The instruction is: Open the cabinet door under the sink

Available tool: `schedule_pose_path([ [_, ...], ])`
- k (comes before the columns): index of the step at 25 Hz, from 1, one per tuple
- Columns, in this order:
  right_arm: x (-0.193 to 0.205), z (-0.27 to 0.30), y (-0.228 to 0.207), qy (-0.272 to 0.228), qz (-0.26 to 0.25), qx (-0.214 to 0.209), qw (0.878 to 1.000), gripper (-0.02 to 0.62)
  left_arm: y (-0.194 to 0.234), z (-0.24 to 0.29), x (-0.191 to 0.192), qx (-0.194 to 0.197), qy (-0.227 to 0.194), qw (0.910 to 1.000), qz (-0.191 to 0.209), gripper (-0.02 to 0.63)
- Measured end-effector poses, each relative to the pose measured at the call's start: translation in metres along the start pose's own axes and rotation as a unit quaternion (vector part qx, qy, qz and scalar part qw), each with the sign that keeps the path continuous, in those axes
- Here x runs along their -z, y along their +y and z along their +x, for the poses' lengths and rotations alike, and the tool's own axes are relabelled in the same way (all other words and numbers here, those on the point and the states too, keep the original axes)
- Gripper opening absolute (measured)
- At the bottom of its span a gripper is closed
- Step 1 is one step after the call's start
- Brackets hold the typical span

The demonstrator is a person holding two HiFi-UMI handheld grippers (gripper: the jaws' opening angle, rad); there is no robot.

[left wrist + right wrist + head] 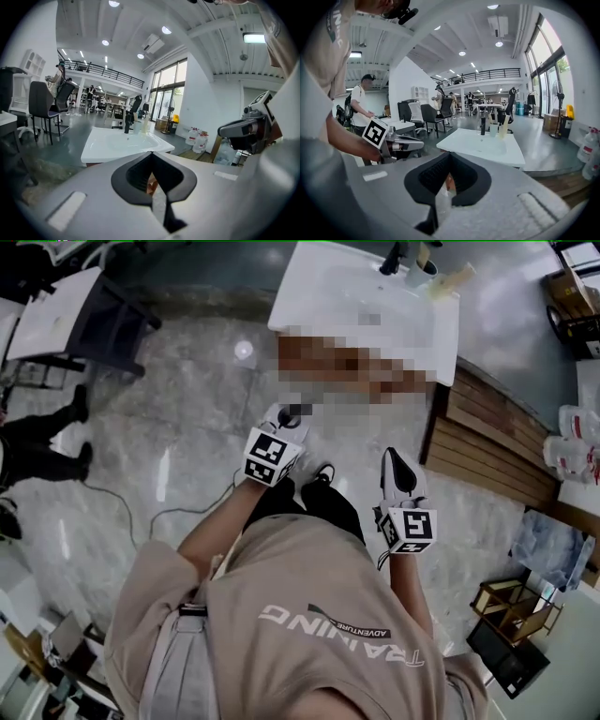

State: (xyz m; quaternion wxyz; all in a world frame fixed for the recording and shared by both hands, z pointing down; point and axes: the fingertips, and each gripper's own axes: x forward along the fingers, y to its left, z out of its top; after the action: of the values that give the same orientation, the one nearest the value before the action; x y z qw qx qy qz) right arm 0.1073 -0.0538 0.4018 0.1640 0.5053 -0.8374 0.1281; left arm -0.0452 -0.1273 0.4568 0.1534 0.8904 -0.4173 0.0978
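Before sink, L gripper & R gripper closed, empty; shirt: "TRAINING ADVENTURE".

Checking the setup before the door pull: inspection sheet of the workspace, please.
Surface: glossy grey floor.
Job's things: white sink ahead; cabinet beneath barely shows, door state unclear.
Clutter: faucet and cup at the sink's far edge.
Grippers: left gripper and right gripper both shut, empty, short of the sink.
Cables: one cable across the floor at left.
Surroundings: wooden slat panel, water jugs, a bystander's legs.
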Motion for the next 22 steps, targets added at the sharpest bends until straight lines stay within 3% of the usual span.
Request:
schedule_pose_path([
  [8,0.022,0.026,-0.012,0.001,0.006,-0.045,0.999,0.003,-0.005,0.031,-0.002,-0.009,0.009,0.9998,-0.012,0.017],
  [14,0.006,0.037,-0.047,-0.022,-0.076,-0.071,0.994,0.003,-0.02,0.05,-0.006,-0.042,0.028,0.9986,-0.016,0.017],
  [22,0.039,0.064,-0.08,-0.006,-0.011,-0.079,0.997,0.002,-0.027,0.084,0.007,-0.037,0.043,0.9982,-0.019,0.017],
])
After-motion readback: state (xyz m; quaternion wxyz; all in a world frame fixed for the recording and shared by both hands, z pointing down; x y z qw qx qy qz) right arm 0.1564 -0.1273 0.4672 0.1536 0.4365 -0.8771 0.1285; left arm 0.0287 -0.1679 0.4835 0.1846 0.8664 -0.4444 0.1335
